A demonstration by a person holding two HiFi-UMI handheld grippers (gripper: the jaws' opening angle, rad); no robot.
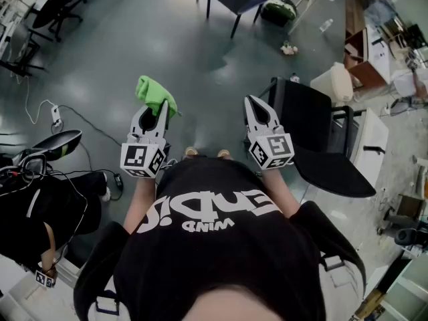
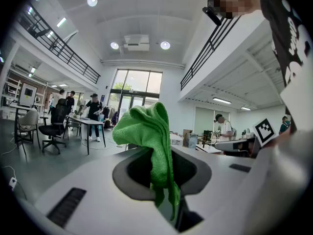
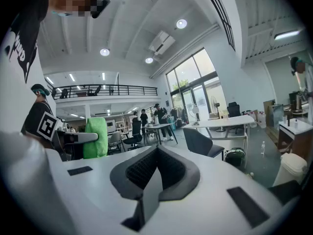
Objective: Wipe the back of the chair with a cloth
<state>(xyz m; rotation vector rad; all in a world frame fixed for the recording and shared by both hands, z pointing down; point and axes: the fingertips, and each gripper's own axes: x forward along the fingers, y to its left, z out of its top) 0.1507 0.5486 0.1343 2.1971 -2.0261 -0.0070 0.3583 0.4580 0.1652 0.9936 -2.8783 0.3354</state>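
1. L hand-held gripper (image 1: pixel 161 107) is pinching the green cloth (image 1: pixel 155 92) over the grey floor (image 1: pixel 200 65).
2. R hand-held gripper (image 1: pixel 255 103) is sitting pressed together, w/ the black chair (image 1: pixel 304 109) back just beside it, R side.
3. Cable (image 1: pixel 87 122) is trailing far L; the floor is running open ahead.

fuzzy green cloth (image 2: pixel 149 131); matt black chair (image 1: pixel 314 126); glossy grey floor (image 1: pixel 167 39)

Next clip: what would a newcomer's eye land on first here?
The bright green cloth stands out at once, pinched in the left tool and bunched up past its tips. After that comes the black chair, just to the person's right, beside the right tool, whose jaws are together on nothing.
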